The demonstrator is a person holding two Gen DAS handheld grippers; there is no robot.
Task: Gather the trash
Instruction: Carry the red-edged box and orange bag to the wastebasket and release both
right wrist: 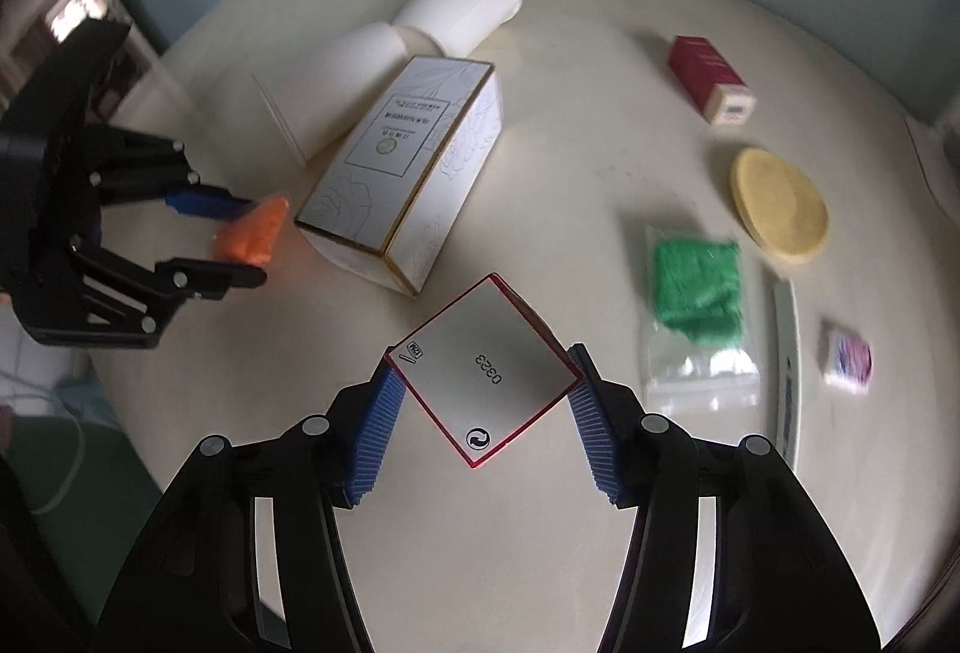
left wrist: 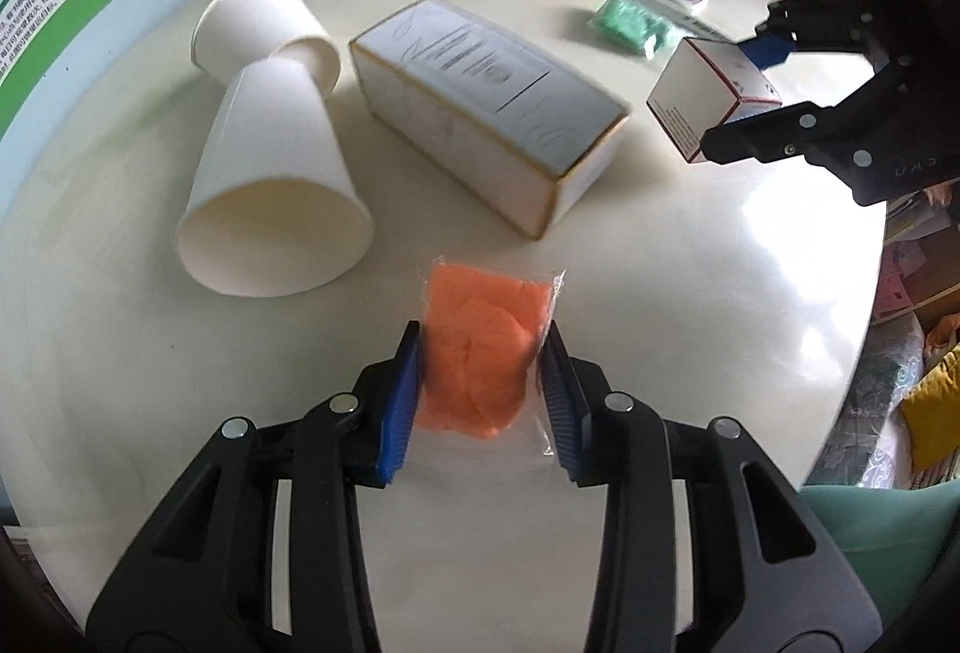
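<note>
Left tool (left wrist: 480, 383) squeezes orange bag (left wrist: 480, 347); slippery plastic may slide out. Right tool (right wrist: 486, 413) pinches small box (right wrist: 483, 374) by corners; may twist, drop on tabletop (right wrist: 600, 173).

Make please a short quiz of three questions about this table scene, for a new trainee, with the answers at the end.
1. True or false: the left gripper is closed on the orange packet.
2. What lies between the fingers of the right gripper? A) the yellow round pad B) the small red-edged box C) the green packet
3. How do the two white paper cups lie on the table?

Key
1. True: both blue pads press on the packet's sides.
2. B. It sits cornerwise between the pads.
3. Both on their sides, narrow ends together, beside the long white box.
</note>
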